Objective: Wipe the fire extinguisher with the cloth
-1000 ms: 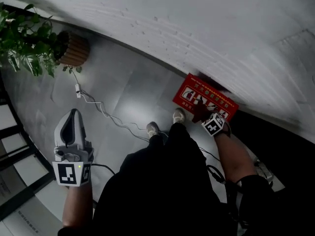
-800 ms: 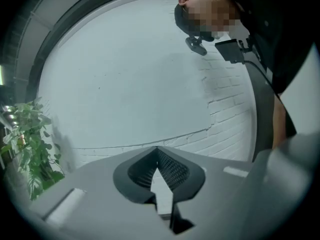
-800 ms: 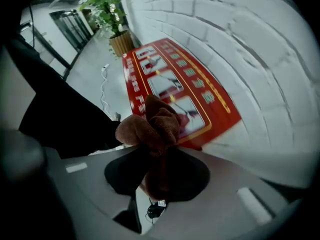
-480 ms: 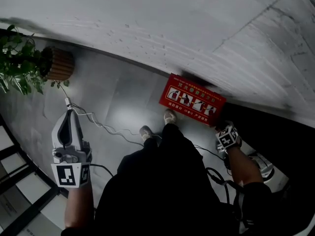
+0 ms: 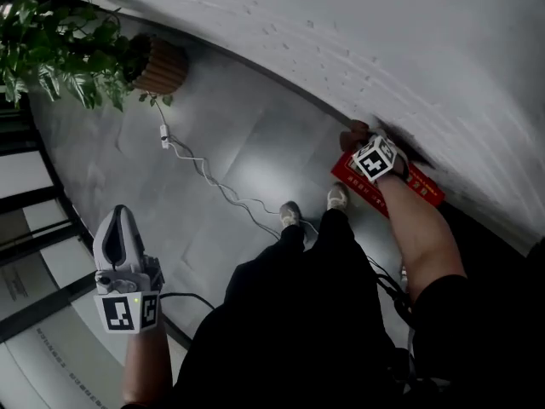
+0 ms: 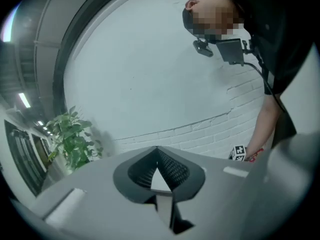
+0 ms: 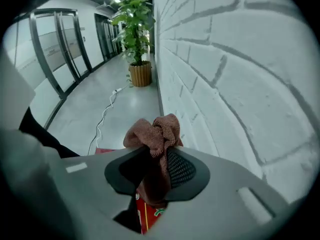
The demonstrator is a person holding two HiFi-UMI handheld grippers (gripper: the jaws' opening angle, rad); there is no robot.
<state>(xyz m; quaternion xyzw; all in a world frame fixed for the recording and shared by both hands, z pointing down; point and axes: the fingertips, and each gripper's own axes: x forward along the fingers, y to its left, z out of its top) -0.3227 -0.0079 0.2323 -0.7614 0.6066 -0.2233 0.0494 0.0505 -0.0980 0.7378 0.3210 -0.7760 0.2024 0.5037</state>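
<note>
**A:** Two grippers, so what is each one doing?

**B:** The right gripper (image 7: 159, 159) is clenched on the cloth (image 7: 152, 131), a reddish-brown rag. It bunches out above the pads and hangs down between them. The left gripper (image 6: 157, 154) is closed with nothing in it, its tips meeting. It is held out low on the near left, well apart from the work.

**A:** And the extinguisher?

**B:** All I can see of it is a red fire extinguisher box (image 5: 426, 190) with printed pictures. It lies on the grey floor (image 5: 128, 169) at the right, hard against the white brick wall (image 5: 383, 41) and just beyond the person's shoes (image 5: 289, 214).

**A:** Is the cloth on it?

**B:** The cloth sits over the box's far left end, next to the wall. I cannot tell whether it touches. Red print shows right under the jaws in the right gripper view.

**A:** Anything else around?

**B:** A potted plant (image 5: 68, 49) stands at the far left by the wall. A white cable (image 5: 213, 181) trails from there across the floor towards the shoes.
</note>
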